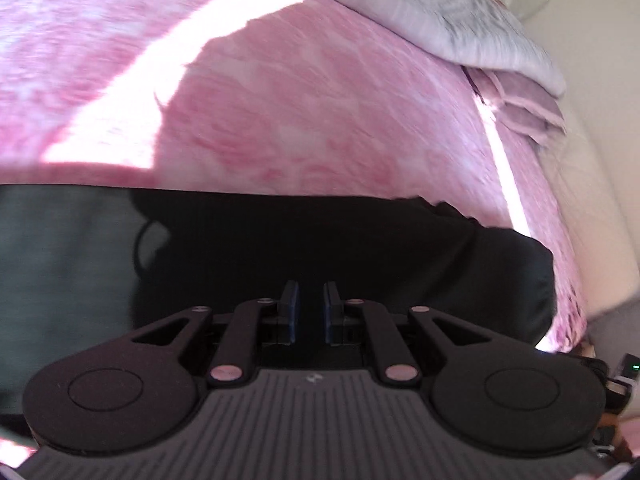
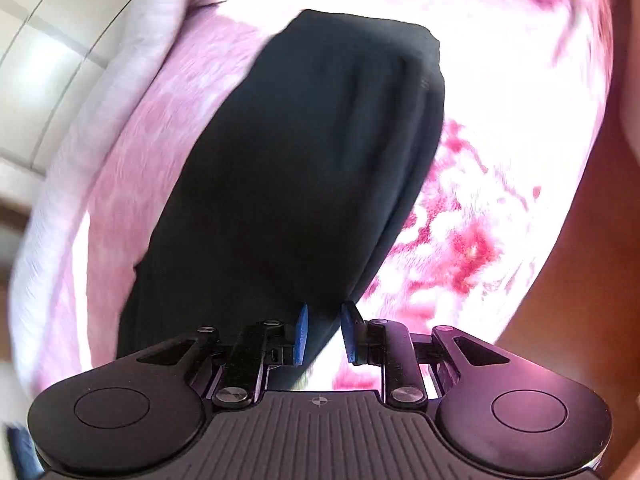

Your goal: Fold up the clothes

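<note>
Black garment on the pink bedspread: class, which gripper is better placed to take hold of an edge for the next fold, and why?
Probably the right gripper: its parted blue pads straddle the black garment's near edge. The left gripper hovers over flat cloth, no edge between its pads.

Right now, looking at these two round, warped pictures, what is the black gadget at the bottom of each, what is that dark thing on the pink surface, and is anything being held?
No robot here: a person carries a hand-held tool in each hand, and each tool has a small wide-angle camera looking forward along its two jaws. One picture comes from the left gripper, the other from the right gripper. The blue pads are the tips that pinch things.

Both look down at a bed with a pink patterned bedspread. On it lies a dark garment, apparently already folded into a long shape. A pale blanket is bunched at the far edge.

Nothing is held. Both pairs of jaws stand slightly apart with a visible gap, and the cloth lies beyond them, not pinched. The blur comes from motion.
</note>
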Motion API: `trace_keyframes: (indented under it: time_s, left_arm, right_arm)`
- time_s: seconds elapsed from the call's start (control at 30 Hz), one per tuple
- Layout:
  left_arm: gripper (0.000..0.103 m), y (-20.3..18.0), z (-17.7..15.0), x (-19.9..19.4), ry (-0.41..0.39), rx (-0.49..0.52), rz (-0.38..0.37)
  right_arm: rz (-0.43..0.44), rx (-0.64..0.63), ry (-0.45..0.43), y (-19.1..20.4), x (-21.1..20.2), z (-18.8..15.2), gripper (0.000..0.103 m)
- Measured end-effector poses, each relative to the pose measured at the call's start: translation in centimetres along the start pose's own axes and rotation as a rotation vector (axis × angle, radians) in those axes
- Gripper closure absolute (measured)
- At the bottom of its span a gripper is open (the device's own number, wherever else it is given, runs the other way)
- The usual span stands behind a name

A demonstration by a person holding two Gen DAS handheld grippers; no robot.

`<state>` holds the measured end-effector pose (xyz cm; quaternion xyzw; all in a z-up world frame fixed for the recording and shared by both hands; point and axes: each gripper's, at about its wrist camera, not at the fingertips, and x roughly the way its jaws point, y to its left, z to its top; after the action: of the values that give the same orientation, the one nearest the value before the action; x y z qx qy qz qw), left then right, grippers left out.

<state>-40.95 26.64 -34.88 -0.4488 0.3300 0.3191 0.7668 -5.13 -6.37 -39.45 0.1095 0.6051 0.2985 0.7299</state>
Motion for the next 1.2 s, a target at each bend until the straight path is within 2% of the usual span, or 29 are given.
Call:
trace_keyframes:
  time_s: [0.03, 0.13, 0.2, 0.27, 0.4, 0.5, 0.57, 0.67, 0.77, 0.83, 0.9, 0.97, 1.07, 1.13, 1.17, 1.2]
  left_arm:
    - [0.095, -0.6, 0.2, 0.5, 0.012, 0.008, -0.007]
    - [0.093, -2.7, 1.3, 1.7, 0.044, 0.053, -0.037]
    - [0.078, -3.9, 2.6, 2.9, 0.067, 0.087, -0.066]
    - [0.075, -4.9, 4.2, 4.3, 0.081, 0.111, -0.113]
    - [0.074, -7.7, 7.8, 8.5, 0.134, 0.174, -0.213]
    - [0.073, -10.2, 9.4, 12.0, 0.202, 0.302, -0.205]
    - [0.073, -11.4, 10.0, 14.4, 0.238, 0.365, -0.188]
    - [0.071, -11.1, 10.4, 17.4, 0.334, 0.357, -0.207]
    - [0.071, -10.1, 10.5, 19.1, 0.476, 0.312, -0.307]
    - [0.071, -10.1, 10.3, 19.6, 0.512, 0.349, -0.332]
    - [0.071, -10.0, 10.8, 20.5, 0.532, 0.323, -0.354]
    - [0.067, -9.3, 11.6, 21.4, 0.545, 0.224, -0.407]
    - [0.054, -8.7, 12.3, 23.1, 0.574, 0.101, -0.470]
    - [0.061, -8.5, 12.4, 23.8, 0.578, 0.060, -0.498]
    - [0.077, -8.4, 12.6, 23.7, 0.560, 0.054, -0.515]
    - [0.102, -8.2, 13.0, 23.4, 0.530, 0.043, -0.540]
  right_arm:
    - [-0.018, -0.025, 0.004, 0.0, 0.1, 0.1, 0.103]
    - [-0.070, -0.108, 0.017, 0.3, 0.4, 0.3, 0.102]
    - [-0.090, -0.196, 0.030, 1.4, -0.2, 0.5, 0.102]
    - [-0.129, -0.270, 0.035, 2.8, -0.8, 1.5, 0.097]
    - [-0.150, -0.349, -0.112, 4.1, -2.2, 5.0, 0.093]
    - [-0.166, -0.390, -0.183, 3.7, -1.7, 9.3, 0.091]
    - [-0.170, -0.430, -0.186, 3.6, -0.7, 11.5, 0.090]
    - [-0.186, -0.460, -0.145, 2.8, 1.1, 14.3, 0.089]
    - [-0.168, -0.448, -0.107, 2.1, 2.5, 14.7, 0.089]
    - [-0.160, -0.442, -0.098, 2.2, 3.9, 15.0, 0.089]
    - [-0.157, -0.437, -0.105, 2.4, 4.3, 14.7, 0.089]
    - [-0.154, -0.428, -0.108, 2.5, 4.7, 14.8, 0.088]
    - [-0.148, -0.419, -0.109, 2.6, 5.1, 15.2, 0.087]
    - [-0.141, -0.424, -0.108, 2.5, 5.0, 15.2, 0.087]
    - [-0.137, -0.427, -0.107, 2.4, 4.9, 15.1, 0.087]
    - [-0.133, -0.429, -0.107, 2.3, 4.9, 15.2, 0.087]
